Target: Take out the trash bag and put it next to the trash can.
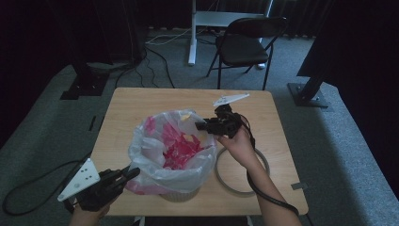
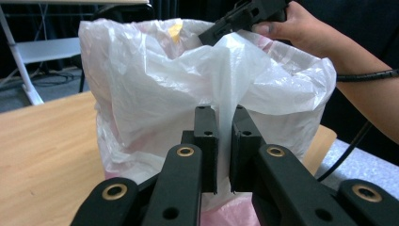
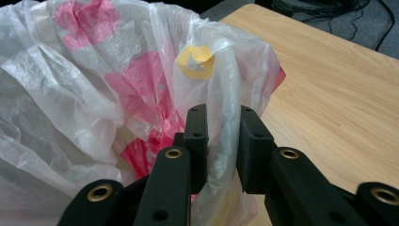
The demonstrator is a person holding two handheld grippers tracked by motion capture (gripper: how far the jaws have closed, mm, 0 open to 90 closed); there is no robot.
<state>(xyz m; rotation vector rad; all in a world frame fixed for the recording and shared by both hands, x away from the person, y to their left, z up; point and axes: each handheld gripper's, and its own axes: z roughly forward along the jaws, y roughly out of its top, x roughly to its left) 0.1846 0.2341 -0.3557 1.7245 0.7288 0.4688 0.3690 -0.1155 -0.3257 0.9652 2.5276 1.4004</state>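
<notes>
A translucent white plastic bag (image 1: 155, 141) with pink plastic (image 1: 181, 148) inside lines a small bin (image 1: 181, 194) at the middle of the wooden table (image 1: 136, 103). My left gripper (image 1: 132, 172) is at the bag's near left side, and in the left gripper view (image 2: 225, 117) its jaws are shut on a thin upright fold of the bag (image 2: 155, 84). My right gripper (image 1: 201, 125) is at the bag's far right rim. In the right gripper view (image 3: 222, 117) a bunched fold of the bag (image 3: 221, 94) fills the gap between its jaws, under a yellow patch (image 3: 195, 61).
A grey ring (image 1: 226, 181) lies flat on the table to the right of the bin, beneath my right forearm. Beyond the far table edge stand a black folding chair (image 1: 244, 47) and a white desk leg (image 1: 192, 33). Cables run across the carpet at the left.
</notes>
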